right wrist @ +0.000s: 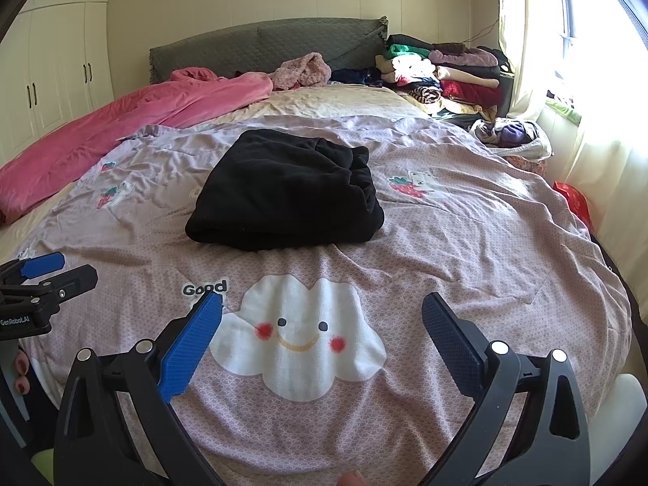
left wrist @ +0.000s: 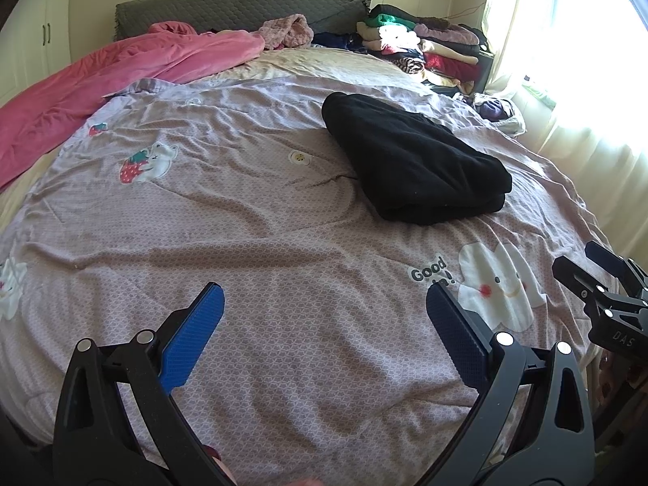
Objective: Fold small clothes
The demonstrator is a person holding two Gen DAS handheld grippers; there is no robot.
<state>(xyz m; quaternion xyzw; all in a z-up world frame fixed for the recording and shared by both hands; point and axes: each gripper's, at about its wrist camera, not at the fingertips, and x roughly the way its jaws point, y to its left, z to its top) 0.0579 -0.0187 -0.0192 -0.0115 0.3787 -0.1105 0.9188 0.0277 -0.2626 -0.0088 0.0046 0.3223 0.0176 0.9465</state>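
Observation:
A black garment (left wrist: 417, 166) lies folded into a compact stack on the lilac printed quilt (left wrist: 263, 243); it also shows in the right wrist view (right wrist: 287, 194), ahead of the gripper. My left gripper (left wrist: 324, 303) is open and empty, held above bare quilt, with the garment ahead to the right. My right gripper (right wrist: 322, 312) is open and empty above the white cloud print (right wrist: 299, 340), short of the garment. The right gripper shows at the right edge of the left wrist view (left wrist: 599, 279), and the left gripper at the left edge of the right wrist view (right wrist: 44, 271).
A pink blanket (left wrist: 101, 81) lies along the bed's left side. A pile of folded clothes (left wrist: 425, 48) stands at the back right by the grey headboard (left wrist: 243, 8). A basket of clothes (right wrist: 514, 137) and a bright curtained window (left wrist: 567, 40) are on the right. White wardrobes (right wrist: 52, 60) stand on the left.

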